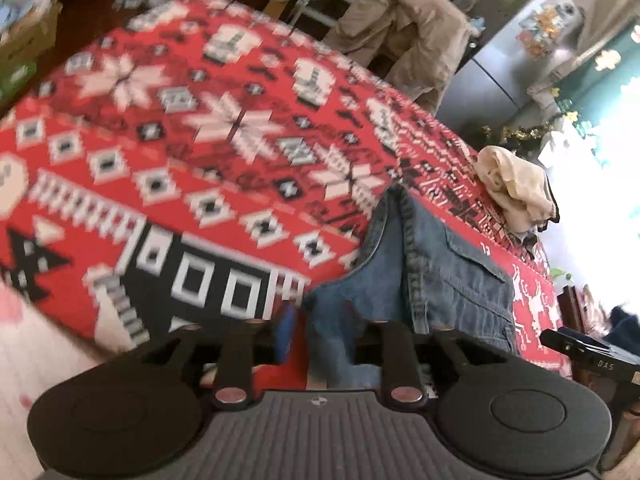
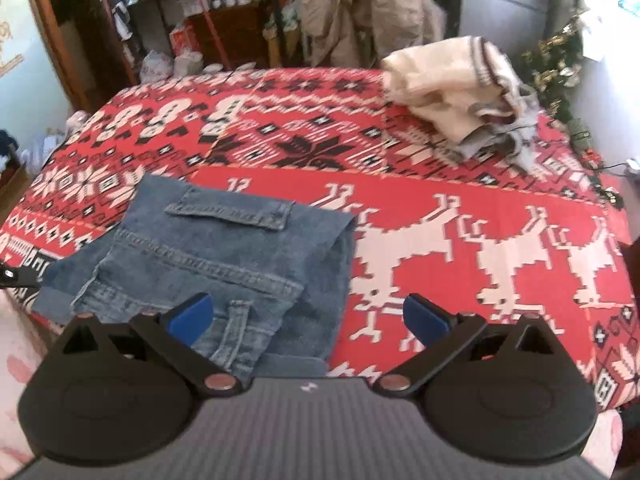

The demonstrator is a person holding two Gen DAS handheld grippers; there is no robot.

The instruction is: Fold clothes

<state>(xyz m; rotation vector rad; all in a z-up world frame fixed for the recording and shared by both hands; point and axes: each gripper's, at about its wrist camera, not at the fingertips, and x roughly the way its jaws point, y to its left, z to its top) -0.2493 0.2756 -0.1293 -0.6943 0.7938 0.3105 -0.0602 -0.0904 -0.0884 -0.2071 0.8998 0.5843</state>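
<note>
A folded blue denim garment [image 2: 224, 256] with a pocket flap lies on the red patterned blanket [image 2: 400, 184], near its front left edge. My right gripper [image 2: 308, 312] hovers open and wide over the denim's near right corner, with nothing pinched. In the left wrist view the denim [image 1: 432, 272] rises in a fold straight ahead. A lower flap of it hangs between the jaws of my left gripper [image 1: 332, 336]. They stand partly apart, and the blue pad [image 1: 286, 334] on the left shows a little clear of the cloth. The picture there is blurred.
A heap of cream knitwear and other clothes [image 2: 452, 92] sits at the blanket's far right corner. Behind the blanket [image 1: 160, 140] a beige jacket [image 2: 360, 4] hangs, with cluttered shelves [image 2: 208, 12] to its left. A grey fridge [image 1: 500, 64] stands at the back right.
</note>
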